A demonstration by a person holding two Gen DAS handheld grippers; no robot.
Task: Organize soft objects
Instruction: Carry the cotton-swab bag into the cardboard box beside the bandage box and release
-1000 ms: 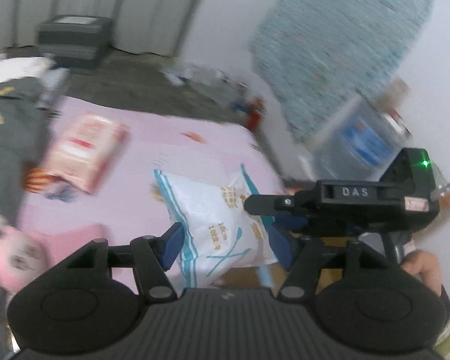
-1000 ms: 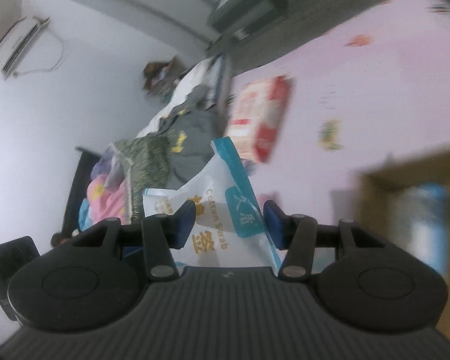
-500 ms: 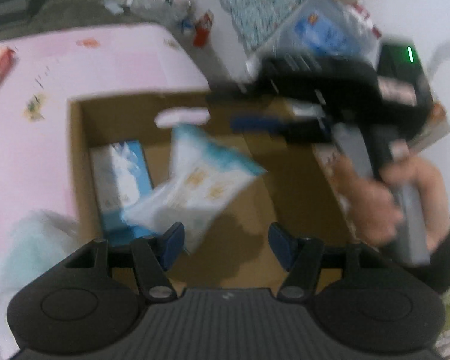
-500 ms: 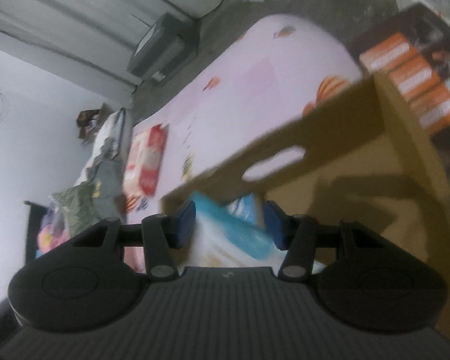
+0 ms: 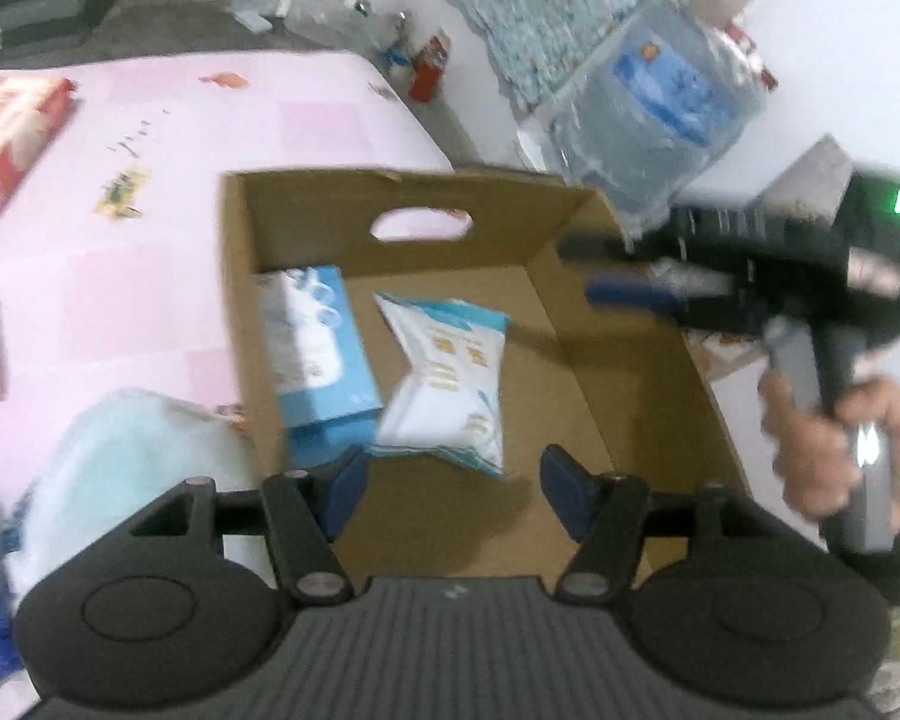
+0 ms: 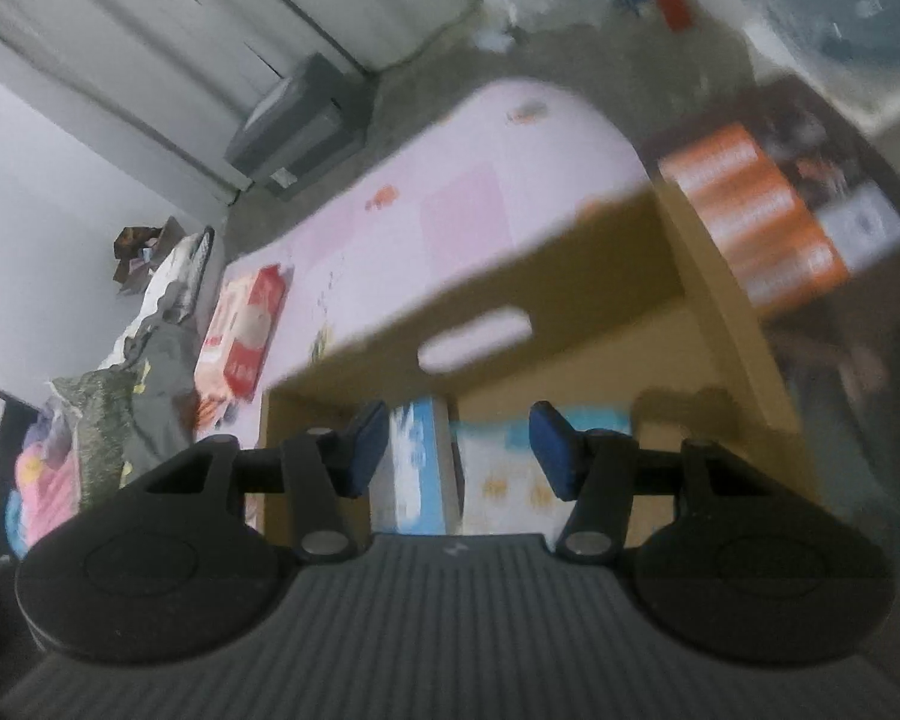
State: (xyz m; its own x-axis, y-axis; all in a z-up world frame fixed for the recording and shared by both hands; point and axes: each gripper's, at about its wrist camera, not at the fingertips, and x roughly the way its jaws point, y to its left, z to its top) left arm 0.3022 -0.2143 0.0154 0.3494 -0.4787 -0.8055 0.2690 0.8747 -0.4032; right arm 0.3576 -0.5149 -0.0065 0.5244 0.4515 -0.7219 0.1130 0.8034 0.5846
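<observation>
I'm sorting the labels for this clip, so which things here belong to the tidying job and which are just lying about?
Part of the job:
- cardboard box
- white pouch in the box
- blue-and-white pack beside it
- red-and-white pack on the pink bedding
- pale blue bundle by the box

Lying about:
- water jug
- red bottle
- grey bin

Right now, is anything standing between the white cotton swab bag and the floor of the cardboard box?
Nothing visible does. The cotton swab bag already lies inside the cardboard box, beside the blue tissue pack. The left tongs are open above it, and the right tongs are opening, with nothing between them.
</observation>
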